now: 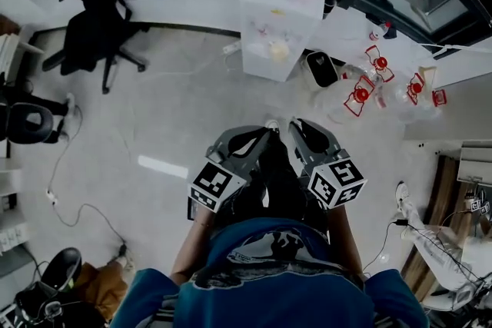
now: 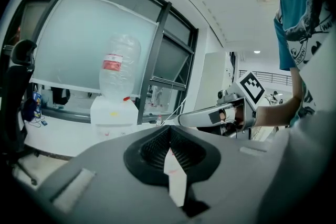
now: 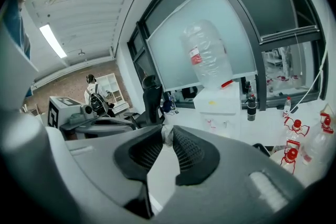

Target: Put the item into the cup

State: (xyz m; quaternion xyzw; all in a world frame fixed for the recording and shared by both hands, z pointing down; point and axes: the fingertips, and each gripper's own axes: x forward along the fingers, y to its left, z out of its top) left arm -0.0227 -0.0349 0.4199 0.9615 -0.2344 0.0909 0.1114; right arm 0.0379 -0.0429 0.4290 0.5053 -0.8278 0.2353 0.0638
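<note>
The left hand-held gripper [image 2: 169, 129] is held low, close in front of the person's body, its jaws closed together on nothing. Just beside it, the right hand-held gripper [image 3: 167, 131] points forward over the floor [image 1: 177, 127], pinching a small pale item [image 3: 166, 137] at its tips.

Teal printed T-shirt [image 1: 277, 269]; grey left claw [image 2: 169, 128], right claw [image 3: 167, 134], black ribbed pads [image 2: 153, 150], marker cubes [image 1: 337, 180].

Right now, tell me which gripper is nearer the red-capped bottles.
Right. The right gripper hangs just left of the red-capped bottles; the left gripper is farther left, beyond it.
</note>
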